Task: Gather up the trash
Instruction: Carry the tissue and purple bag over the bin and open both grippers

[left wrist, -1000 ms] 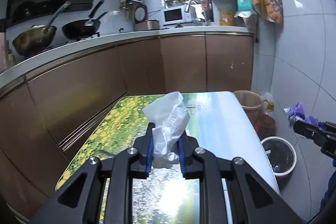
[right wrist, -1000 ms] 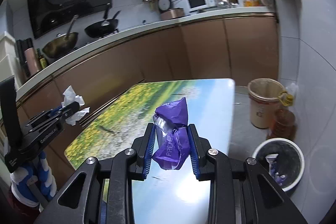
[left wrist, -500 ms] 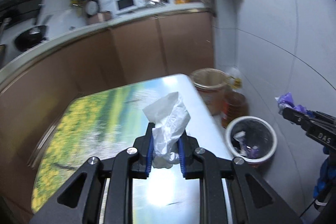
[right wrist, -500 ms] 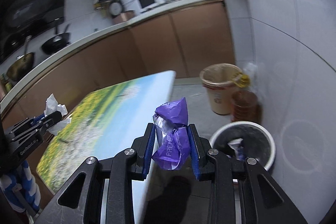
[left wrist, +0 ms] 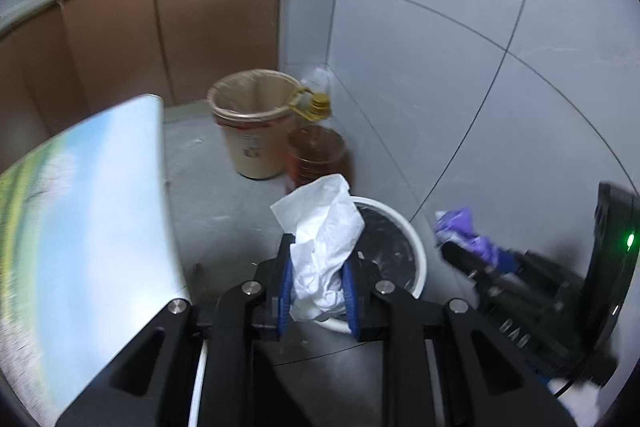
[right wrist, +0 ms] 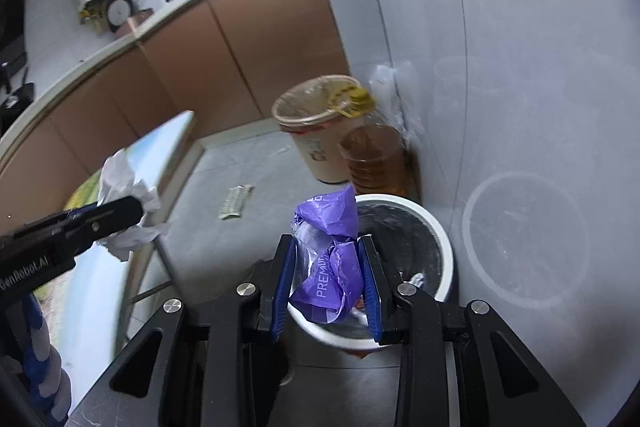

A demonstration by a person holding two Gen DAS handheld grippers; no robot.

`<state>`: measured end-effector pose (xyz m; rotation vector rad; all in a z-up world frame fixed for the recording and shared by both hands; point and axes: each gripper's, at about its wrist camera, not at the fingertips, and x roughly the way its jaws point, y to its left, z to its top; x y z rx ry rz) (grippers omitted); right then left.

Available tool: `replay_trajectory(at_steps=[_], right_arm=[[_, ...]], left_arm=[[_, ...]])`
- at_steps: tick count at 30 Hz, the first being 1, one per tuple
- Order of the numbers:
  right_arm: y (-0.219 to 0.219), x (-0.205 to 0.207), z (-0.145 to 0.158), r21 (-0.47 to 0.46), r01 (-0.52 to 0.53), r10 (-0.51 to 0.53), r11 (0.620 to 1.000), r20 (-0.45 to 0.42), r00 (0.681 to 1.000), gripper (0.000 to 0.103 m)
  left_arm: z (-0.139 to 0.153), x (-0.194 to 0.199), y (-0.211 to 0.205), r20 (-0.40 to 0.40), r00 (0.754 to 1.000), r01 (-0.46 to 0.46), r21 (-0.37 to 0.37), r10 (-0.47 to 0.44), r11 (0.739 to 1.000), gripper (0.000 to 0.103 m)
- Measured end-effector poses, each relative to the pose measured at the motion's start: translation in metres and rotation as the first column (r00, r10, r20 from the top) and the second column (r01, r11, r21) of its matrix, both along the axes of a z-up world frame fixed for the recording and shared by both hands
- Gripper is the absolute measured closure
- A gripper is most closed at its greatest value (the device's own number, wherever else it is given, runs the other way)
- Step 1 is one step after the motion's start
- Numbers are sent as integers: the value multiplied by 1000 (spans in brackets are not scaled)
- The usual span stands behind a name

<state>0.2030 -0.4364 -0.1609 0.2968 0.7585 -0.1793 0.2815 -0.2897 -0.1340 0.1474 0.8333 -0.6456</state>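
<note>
Over white bin (left wrist: pixel 416 247), left tongs (left wrist: pixel 316 283) angled down, opening round tissue (left wrist: pixel 324 227)

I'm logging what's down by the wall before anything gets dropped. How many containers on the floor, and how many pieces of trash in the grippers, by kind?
White bin: 1
Tan bucket: 1
Oil jug: 1
White tissue, in the left gripper as its jaws are opening: 1
Purple wrapper, in the right gripper: 1
Total: 5
</note>
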Motion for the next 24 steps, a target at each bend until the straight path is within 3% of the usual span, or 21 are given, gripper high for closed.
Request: replay_trajectory(at_steps=[4, 7, 9, 13, 19, 24], right_arm=[[-19, 23, -25, -6, 25, -26, 1000, -44, 999, 71], [-26, 38, -39, -4, 39, -40, 999, -72, 997, 70], [-30, 47, -49, -16, 46, -47, 999, -93, 995, 60], [-35, 54, -60, -31, 62, -65, 998, -119, 991, 51], [-32, 45, -56, -35, 85, -89, 996, -119, 989, 46], [-14, 36, -35, -62, 83, -89, 995, -90, 992, 34]], left_arm=[[-18, 26, -29, -80, 996, 34, -44, -38, 998, 81], [-30, 41, -41, -139, 988, 51, -86, -63, 995, 72], [-36, 49, -44, -164, 984, 47, -109, -65, 993, 54], [-41, 60, -42, -190, 981, 21, -146, -49, 989, 50], [-33, 56, -26, -188, 982, -2, -166, -30, 986, 50], [-13, 38, 1, -115, 993, -39, -151, 22, 988, 48]])
